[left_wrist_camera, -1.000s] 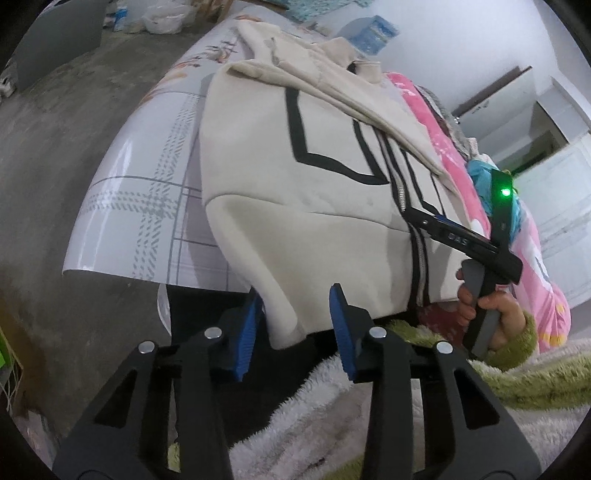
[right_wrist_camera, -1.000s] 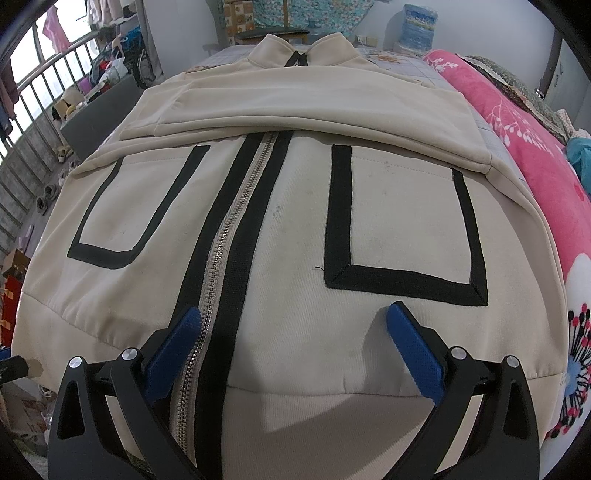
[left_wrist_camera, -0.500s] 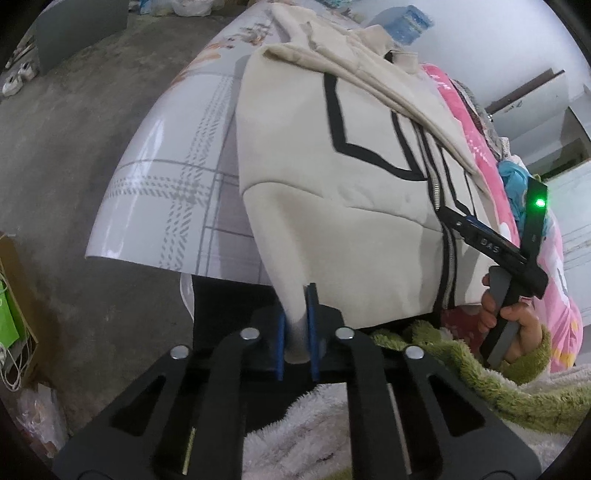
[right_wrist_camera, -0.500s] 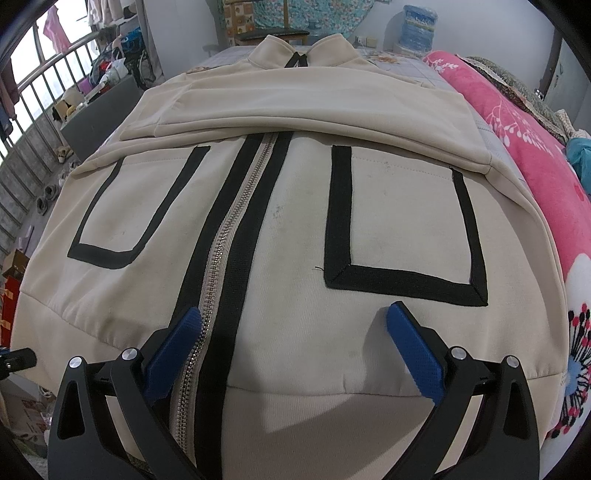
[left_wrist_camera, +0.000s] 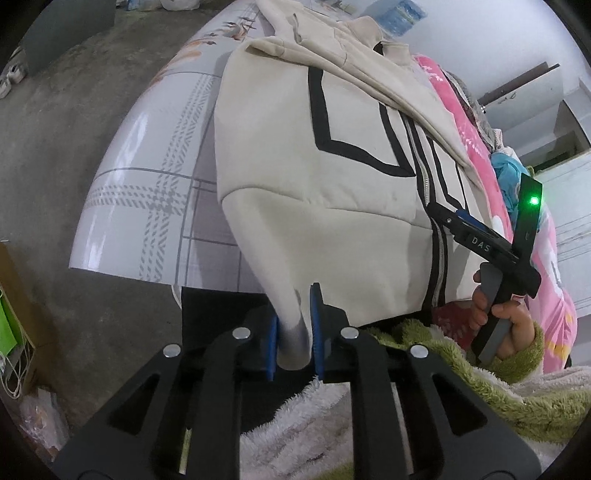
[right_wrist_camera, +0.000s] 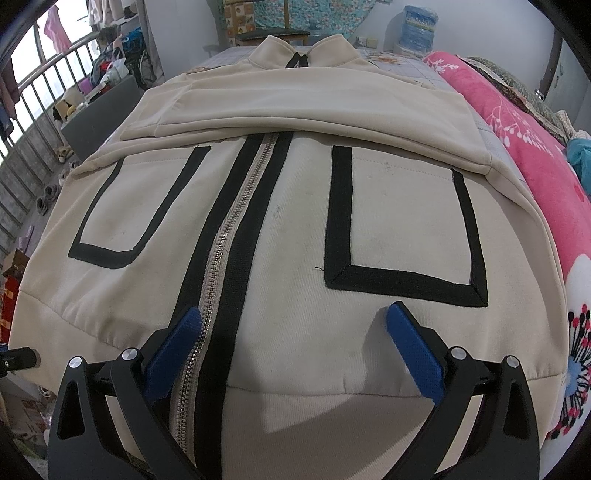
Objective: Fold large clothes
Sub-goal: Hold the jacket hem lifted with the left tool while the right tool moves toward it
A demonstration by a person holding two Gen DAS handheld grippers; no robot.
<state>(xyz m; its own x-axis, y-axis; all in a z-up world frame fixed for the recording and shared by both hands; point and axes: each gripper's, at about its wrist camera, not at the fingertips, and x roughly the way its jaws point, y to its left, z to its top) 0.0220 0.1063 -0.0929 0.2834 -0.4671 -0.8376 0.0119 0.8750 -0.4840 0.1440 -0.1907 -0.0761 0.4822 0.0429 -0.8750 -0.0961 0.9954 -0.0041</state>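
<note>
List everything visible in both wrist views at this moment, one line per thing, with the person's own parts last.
jacket: one, beige with black trim, spread front-up on the bed, sleeves folded across the chest, hem at the near edge.
zipper: one, silver, down the jacket's middle.
bed sheet: one, white with grey checks, under the jacket.
blanket: one, pink floral, along the bed's right side.
water bottle: one, blue, far end.
left gripper: blue pads, jaws opening, hem corner between them.
right gripper: blue pads, open over the hem.
hand: one, green fleecy cuff, holding the right gripper's handle.

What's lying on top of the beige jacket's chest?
Both sleeves are folded across the beige jacket, covering the upper zipper and the pocket tops. What the jacket itself hides cannot be seen.
</note>
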